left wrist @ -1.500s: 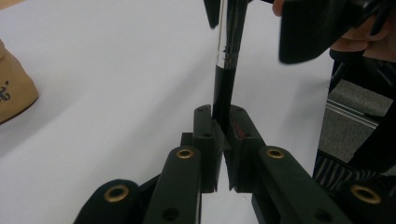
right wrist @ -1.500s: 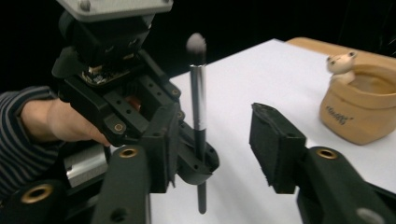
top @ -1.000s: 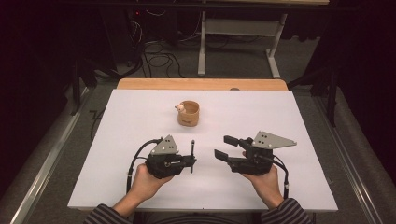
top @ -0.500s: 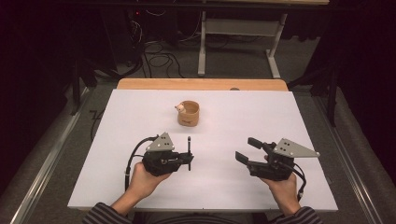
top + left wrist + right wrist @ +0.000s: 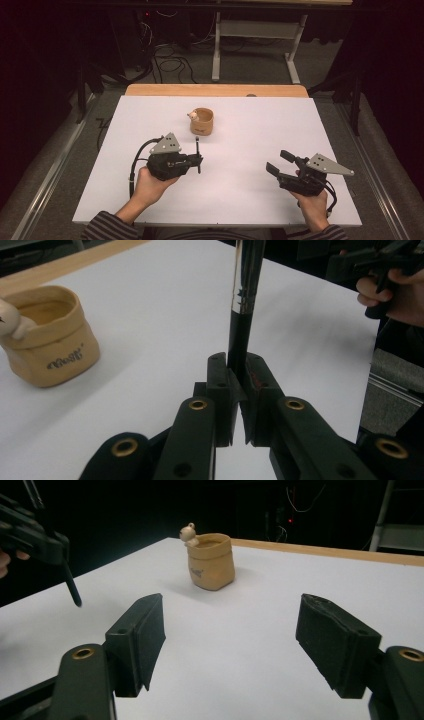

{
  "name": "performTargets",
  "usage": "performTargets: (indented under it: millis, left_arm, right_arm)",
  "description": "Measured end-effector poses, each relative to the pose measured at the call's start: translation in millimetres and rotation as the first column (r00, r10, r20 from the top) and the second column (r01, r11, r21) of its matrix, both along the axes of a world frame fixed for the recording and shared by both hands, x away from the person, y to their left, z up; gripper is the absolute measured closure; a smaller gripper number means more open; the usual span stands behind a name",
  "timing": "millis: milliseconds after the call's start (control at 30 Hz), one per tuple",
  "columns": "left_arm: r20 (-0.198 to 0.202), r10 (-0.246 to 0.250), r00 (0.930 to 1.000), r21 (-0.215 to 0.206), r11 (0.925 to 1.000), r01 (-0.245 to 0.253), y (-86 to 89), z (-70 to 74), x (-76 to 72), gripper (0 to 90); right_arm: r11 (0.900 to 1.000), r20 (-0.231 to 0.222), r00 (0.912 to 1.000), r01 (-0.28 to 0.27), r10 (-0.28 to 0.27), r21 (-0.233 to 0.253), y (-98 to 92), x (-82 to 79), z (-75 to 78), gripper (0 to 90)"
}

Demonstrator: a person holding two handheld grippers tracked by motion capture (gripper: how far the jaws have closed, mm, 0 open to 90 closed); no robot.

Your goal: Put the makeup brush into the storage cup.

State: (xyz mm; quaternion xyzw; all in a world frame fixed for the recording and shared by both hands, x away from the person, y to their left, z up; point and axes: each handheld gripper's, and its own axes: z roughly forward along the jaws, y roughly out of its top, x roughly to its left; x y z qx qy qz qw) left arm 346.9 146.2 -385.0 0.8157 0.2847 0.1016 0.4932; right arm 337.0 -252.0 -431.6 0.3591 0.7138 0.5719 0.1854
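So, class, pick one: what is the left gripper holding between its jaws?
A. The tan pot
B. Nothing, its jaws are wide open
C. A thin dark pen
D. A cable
C: in the left gripper view the jaws of the left gripper are clamped on the pen, while the pot stands apart on the table.

The tan pot (image 5: 47,342) bears small dark lettering, seemingly unreadable at this blur.

The right claw (image 5: 278,162) has swung out toward the table's (image 5: 240,200) right edge, away from the left claw (image 5: 198,156).
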Motion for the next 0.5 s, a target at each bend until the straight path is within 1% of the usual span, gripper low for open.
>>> performTargets:
  millis: [133,233,333,500]
  left_arm:
    - [0.008,0.022,0.9997,0.004,0.9998,-0.022,4.1,6.8,6.0,83.9]
    - [0.018,0.032,0.9993,-0.004,0.9995,-0.032,6.9,11.5,10.0,83.9]
    - [0.03,0.045,0.9986,-0.011,0.999,-0.045,9.6,16.0,14.7,83.9]
    - [0.032,0.07,0.9971,-0.013,0.9975,-0.069,13.9,19.9,24.4,84.0]
  right_arm:
    - [1.0,-0.002,1.0,0.01,-0.01,-0.004,-3.3,1.1,-4.4,28.7]
    - [1.0,-0.004,0.9998,0.017,-0.017,0.004,-5.6,0.3,-5.7,28.7]
    - [1.0,-0.003,0.9997,0.025,-0.025,0.002,-6.9,0.5,-7.7,29.4]
    - [0.999,-0.007,0.9995,0.032,-0.032,-0.008,-6.0,0.9,-9.8,30.3]
